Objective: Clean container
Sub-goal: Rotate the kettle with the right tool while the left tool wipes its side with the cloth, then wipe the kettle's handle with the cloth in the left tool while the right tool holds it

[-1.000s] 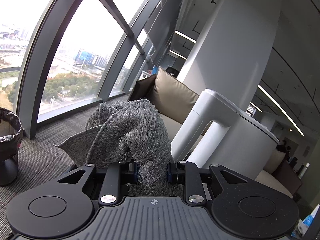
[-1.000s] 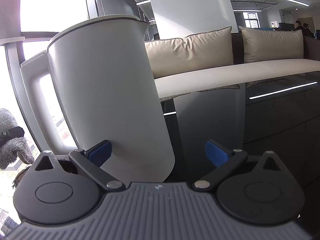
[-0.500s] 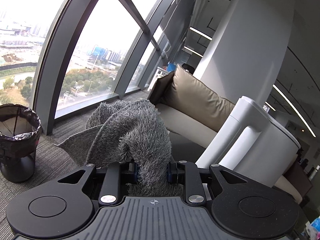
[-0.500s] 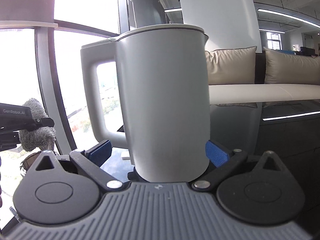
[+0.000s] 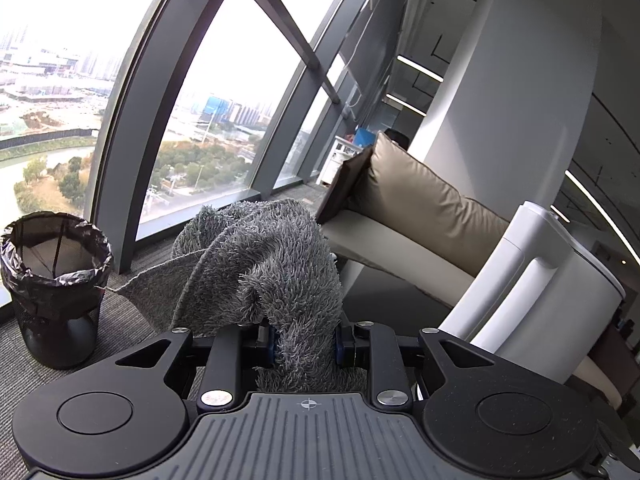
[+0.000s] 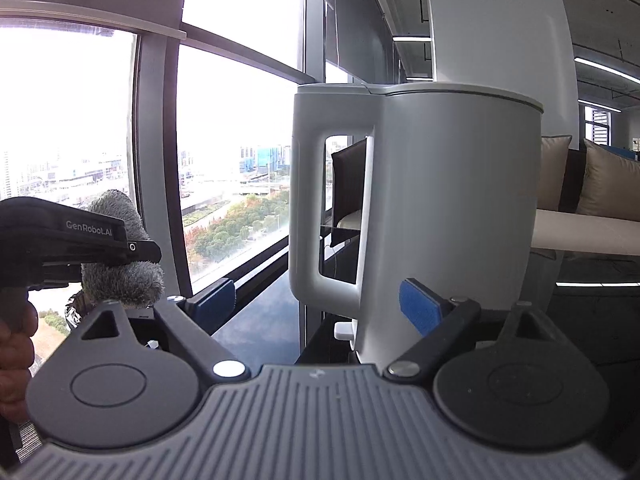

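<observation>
The white electric kettle [image 6: 436, 208] stands upright on the dark glossy worktop [image 6: 592, 304], lid on, right in front of the right gripper [image 6: 318, 300]. Its handle [image 6: 320, 200] sits between the two blue-padded fingers [image 6: 418, 302], whose jaws are spread wide and touch nothing. Half a second ago the kettle's body filled the gap between the pads with the handle off to the left; now the handle is centred there and the body has shifted to the right of the view.

The left gripper [image 5: 305, 340] has its jaws clamped on a grey fluffy cloth [image 5: 268, 264], which bunches up above the fingers just as before. In its view the kettle [image 5: 532, 288] has slid further to the right edge and looks tilted by the lens; the bin has come more fully into sight.

Only the left wrist view shows the black bin [image 5: 54, 280] with its liner on the grey carpet by the window, and the tan cushion [image 5: 420, 196] on the sofa beyond. Only the right wrist view shows the left gripper [image 6: 132, 248] from the side, its cloth [image 6: 120, 256] well left of the kettle, and the person's hand [image 6: 14, 344] gripping its handle at the picture's left edge.
</observation>
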The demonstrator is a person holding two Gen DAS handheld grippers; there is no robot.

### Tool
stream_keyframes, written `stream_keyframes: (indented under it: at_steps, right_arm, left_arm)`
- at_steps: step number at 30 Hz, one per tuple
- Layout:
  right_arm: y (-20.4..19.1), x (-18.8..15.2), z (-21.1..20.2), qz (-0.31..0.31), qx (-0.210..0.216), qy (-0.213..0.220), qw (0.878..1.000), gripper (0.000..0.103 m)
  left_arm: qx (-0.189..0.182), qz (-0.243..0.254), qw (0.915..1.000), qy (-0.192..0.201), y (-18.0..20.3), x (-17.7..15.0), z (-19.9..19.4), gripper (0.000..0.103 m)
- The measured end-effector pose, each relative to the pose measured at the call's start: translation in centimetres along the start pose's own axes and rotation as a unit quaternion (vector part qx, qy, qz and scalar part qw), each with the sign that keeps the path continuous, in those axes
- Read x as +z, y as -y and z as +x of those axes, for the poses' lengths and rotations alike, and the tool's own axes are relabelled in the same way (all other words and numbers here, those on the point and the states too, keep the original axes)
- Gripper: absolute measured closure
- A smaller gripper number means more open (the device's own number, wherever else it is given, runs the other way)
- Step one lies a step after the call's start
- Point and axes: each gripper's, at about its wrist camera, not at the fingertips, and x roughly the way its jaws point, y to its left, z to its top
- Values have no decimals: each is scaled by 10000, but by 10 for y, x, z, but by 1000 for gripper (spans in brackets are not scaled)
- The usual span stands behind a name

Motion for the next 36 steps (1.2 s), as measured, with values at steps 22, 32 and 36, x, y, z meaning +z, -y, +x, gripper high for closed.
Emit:
stream_keyframes:
  at_steps: [22,32,36]
  right_arm:
    - [-14,17,72,129,-154,-364,9991,51]
    - [-17,17,92,16,-306,-406,9987,77]
    - [-16,18,93,-2,-258,-400,9989,77]
  left_arm:
    - [-53,62,10000,-42,1,-1,-1,81]
    - [-114,158,9997,-123,7,-5,1,81]
    - [-123,200,9996,-157,8,-7,2,81]
